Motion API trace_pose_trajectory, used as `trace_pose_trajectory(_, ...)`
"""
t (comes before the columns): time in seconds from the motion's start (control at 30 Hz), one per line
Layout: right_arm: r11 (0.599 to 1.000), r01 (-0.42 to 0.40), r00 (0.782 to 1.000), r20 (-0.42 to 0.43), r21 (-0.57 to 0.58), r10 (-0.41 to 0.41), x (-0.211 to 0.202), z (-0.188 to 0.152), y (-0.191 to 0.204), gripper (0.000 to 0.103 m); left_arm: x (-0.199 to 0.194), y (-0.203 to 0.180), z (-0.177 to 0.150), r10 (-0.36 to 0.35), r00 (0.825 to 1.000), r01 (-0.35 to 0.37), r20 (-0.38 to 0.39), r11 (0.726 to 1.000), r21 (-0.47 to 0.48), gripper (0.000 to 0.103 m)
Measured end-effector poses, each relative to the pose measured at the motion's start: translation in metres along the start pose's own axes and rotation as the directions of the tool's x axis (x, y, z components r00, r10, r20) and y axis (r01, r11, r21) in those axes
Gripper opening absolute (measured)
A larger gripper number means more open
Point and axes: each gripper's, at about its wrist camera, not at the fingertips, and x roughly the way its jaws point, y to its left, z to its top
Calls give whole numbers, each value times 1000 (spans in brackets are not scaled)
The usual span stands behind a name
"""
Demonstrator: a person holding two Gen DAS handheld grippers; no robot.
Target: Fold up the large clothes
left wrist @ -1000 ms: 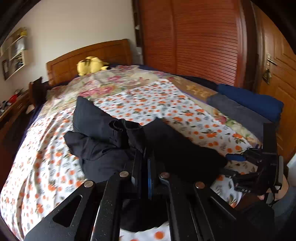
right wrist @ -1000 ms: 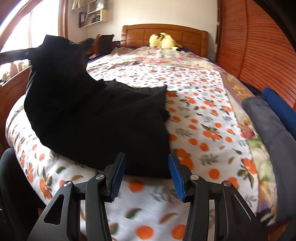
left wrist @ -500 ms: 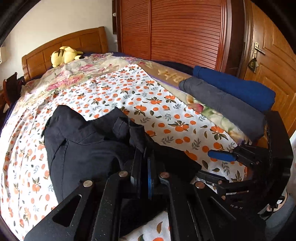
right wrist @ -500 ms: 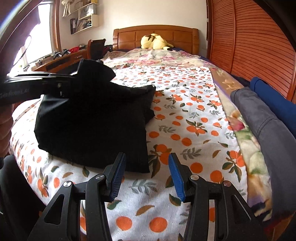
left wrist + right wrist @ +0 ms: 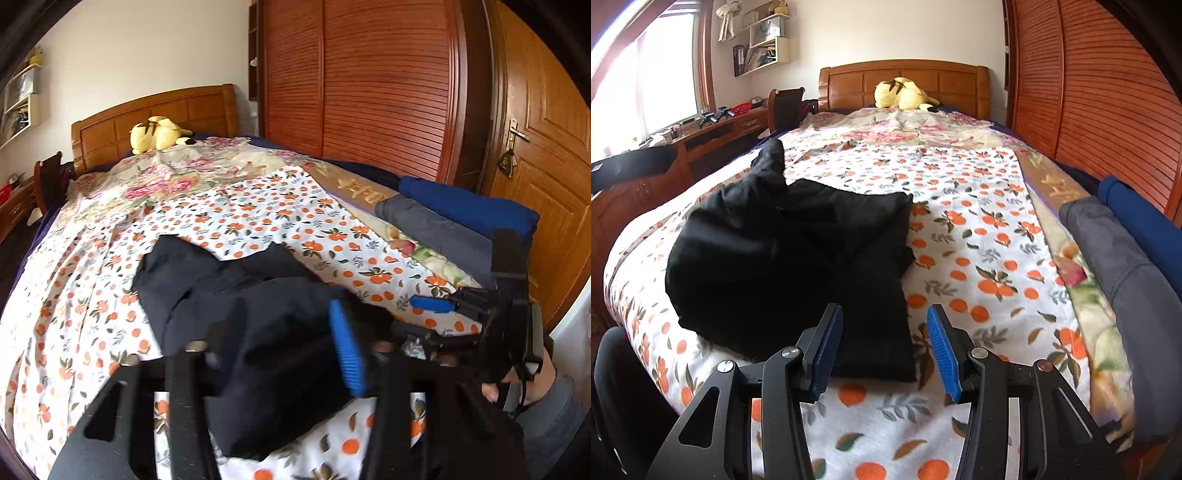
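Observation:
A black garment (image 5: pixel 798 266) lies in a loose, partly folded heap on the orange-print bedspread (image 5: pixel 979 229), near the foot of the bed. It also shows in the left wrist view (image 5: pixel 258 317). My left gripper (image 5: pixel 284 332) is open and blurred just above the garment's near end, holding nothing. My right gripper (image 5: pixel 884 347) is open and empty above the garment's near right corner. It also shows side-on in the left wrist view (image 5: pixel 443 314).
Folded grey (image 5: pixel 1108 258) and blue (image 5: pixel 1137 214) clothes lie along the bed's right edge. A yellow plush toy (image 5: pixel 905 94) sits by the headboard. A slatted wardrobe (image 5: pixel 1108 110) stands to the right, a wooden desk (image 5: pixel 665 158) to the left.
My left gripper has opened and let go of the black garment, which has dropped onto the bed. My right gripper has stayed open and nearly still.

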Motion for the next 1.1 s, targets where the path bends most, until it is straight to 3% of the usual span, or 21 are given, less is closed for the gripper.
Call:
trace_pose_trajectory(0.03,1000,-1,1000,4,-2,1,0,1,2,49,-4,5,-4,7,1000,-7,8,1000,-5,68)
trace_pose_trajectory(0.1,1000,-3,1000,7,-5,3,2,3,4,49,-10,15,-11,24,1000,-23,18,1000,-15,75)
trace_pose_trajectory(0.7,1000,-23,999,-23,13,24,15,5,9,49,-25,81,-68,137,990,-138,-17,986,-98,75)
trace_pose_trajectory(1.1,999,34,999,36,1,-34,-20,25,9,49,-29,107,-107,154,987,-159,-53,978,-134,75)
